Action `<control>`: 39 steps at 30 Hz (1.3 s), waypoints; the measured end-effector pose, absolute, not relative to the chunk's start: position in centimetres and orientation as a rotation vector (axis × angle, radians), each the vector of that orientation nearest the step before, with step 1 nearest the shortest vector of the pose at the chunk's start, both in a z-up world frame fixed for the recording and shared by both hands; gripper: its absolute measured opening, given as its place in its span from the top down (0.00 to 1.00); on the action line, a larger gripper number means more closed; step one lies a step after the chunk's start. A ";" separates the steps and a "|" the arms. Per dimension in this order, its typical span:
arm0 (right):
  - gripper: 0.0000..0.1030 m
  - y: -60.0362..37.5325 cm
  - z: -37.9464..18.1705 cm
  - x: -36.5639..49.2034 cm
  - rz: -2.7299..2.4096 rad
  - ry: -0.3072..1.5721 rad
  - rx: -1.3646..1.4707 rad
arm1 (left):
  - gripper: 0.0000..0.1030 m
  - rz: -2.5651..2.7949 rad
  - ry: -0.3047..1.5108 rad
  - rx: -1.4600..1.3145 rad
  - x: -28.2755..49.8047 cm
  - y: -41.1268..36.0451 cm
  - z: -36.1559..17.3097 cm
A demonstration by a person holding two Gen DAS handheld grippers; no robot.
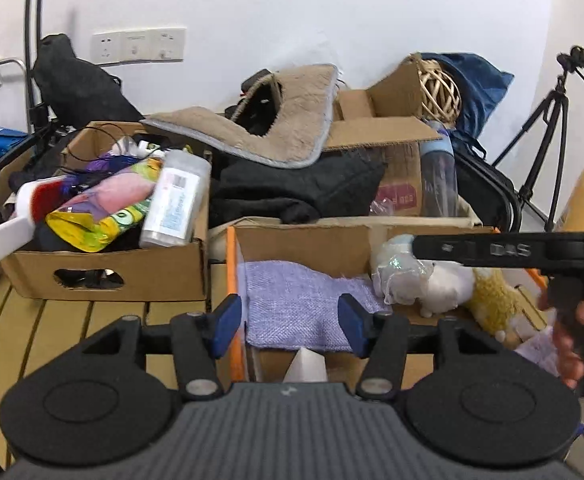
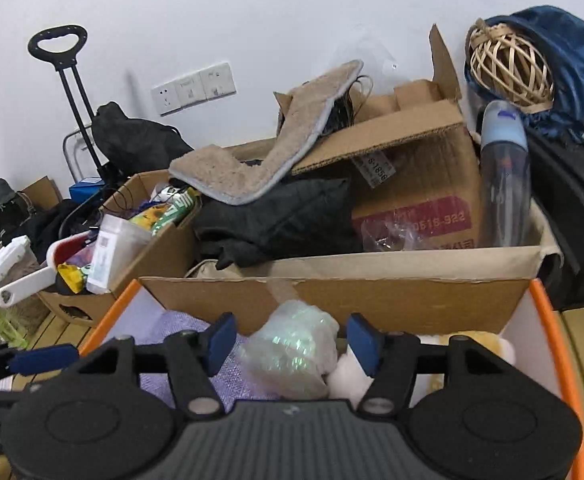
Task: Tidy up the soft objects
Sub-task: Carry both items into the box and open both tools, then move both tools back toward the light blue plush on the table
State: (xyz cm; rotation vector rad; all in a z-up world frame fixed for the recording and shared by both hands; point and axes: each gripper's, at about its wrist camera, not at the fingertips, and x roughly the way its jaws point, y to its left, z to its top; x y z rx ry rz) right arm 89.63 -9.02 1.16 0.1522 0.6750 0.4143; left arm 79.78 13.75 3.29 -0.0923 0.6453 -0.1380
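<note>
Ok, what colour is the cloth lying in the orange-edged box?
Pale lilac woven cloth, clearest in the left wrist view.

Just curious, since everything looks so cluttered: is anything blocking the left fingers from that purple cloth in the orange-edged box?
Nothing visible does. The purple cloth lies uncovered just beyond the left gripper, whose fingers stand open. The white plush toy sits beside it.

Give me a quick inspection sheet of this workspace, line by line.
Surface: slatted wooden top, crowded with boxes.
Job's things: lilac cloth, white plush and yellow plush lie in the orange-edged box; a crinkly bag lies there too.
Clutter: beige mat, black garment, box of packets, wicker ball, bottle.
Grippers: left gripper and right gripper open, fingers gripping nothing.
Cables: black cord in the packet box.
Surroundings: white wall, sockets, tripod, trolley.
</note>
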 end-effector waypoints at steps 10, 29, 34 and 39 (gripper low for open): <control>0.39 -13.2 9.5 81.7 0.404 0.597 0.086 | 0.40 -0.148 0.569 -0.075 71.9 12.7 9.8; 0.12 -20.7 11.4 49.4 0.508 0.306 0.034 | 0.03 0.012 0.139 -0.058 38.5 10.5 9.8; 0.11 -20.8 7.7 40.9 0.479 0.270 -0.007 | 0.00 0.056 0.153 -0.055 32.2 9.3 6.9; 0.11 -22.3 4.2 34.3 0.425 0.282 0.083 | 0.00 -0.009 0.208 -0.053 28.8 8.7 5.0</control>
